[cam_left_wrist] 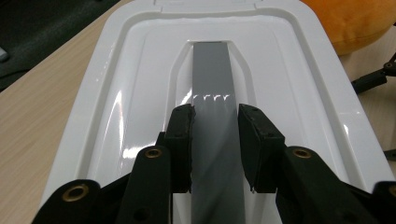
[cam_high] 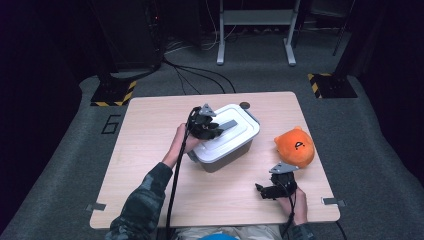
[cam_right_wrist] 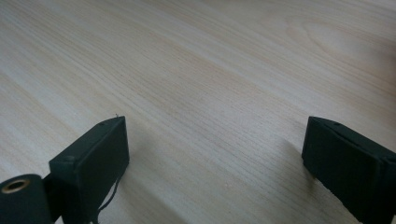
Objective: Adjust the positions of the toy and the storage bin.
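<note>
A grey box with a white lid stands in the middle of the wooden table. A flat grey handle runs along the lid's top. My left gripper reaches over the lid from the left and is shut on the grey handle, one pad pressed on each side of it. The white lid spreads out beneath the left gripper. My right gripper rests low over bare table near the front right, open wide, with nothing between its fingers. In its own view the right gripper frames plain wood.
An orange round plush toy sits on the table right of the box, just behind the right gripper; the plush also peeks past the lid's far corner. A small dark round object lies at the table's far edge.
</note>
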A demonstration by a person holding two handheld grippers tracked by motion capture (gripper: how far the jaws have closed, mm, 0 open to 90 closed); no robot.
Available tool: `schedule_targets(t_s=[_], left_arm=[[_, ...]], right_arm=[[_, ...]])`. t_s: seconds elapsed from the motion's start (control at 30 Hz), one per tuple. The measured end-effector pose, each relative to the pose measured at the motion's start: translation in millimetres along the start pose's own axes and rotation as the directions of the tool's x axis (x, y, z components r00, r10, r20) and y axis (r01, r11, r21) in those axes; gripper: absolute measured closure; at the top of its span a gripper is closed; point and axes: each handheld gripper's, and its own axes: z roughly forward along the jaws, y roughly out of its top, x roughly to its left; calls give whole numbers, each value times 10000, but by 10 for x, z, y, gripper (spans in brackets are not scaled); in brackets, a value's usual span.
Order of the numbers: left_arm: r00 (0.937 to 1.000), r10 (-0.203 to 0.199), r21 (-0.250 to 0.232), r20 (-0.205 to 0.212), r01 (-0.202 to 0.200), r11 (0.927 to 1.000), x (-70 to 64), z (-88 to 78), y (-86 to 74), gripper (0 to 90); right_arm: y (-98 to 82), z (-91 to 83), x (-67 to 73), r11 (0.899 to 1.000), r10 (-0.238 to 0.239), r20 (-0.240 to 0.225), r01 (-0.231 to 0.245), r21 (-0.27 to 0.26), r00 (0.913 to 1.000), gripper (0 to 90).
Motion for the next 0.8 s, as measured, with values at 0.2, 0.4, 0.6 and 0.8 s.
schedule_targets(t_s=[0.2, 0.4, 0.6, 0.8], left_arm=[[9999, 60, 31, -131, -59, 10000, -76, -125, -103, 661], [9997, 138, -15, -201, -138, 9999, -134, -208, -181, 661], [9990, 310, 72, -319, -308, 9995, -204, -290, -238, 661], [9989, 386, 177, -249, -382, 9991, -250, -341, -266, 661]], right_arm=[[0, 0, 1, 10000, 29, 20, -29, -1, 10000, 65], [0, 0, 1, 10000, 29, 24, -29, -1, 10000, 65], [-1, 0, 1, 10000, 39, 36, -39, -3, 10000, 65], [0, 0, 2, 10000, 41, 55, -41, 1, 10000, 65]])
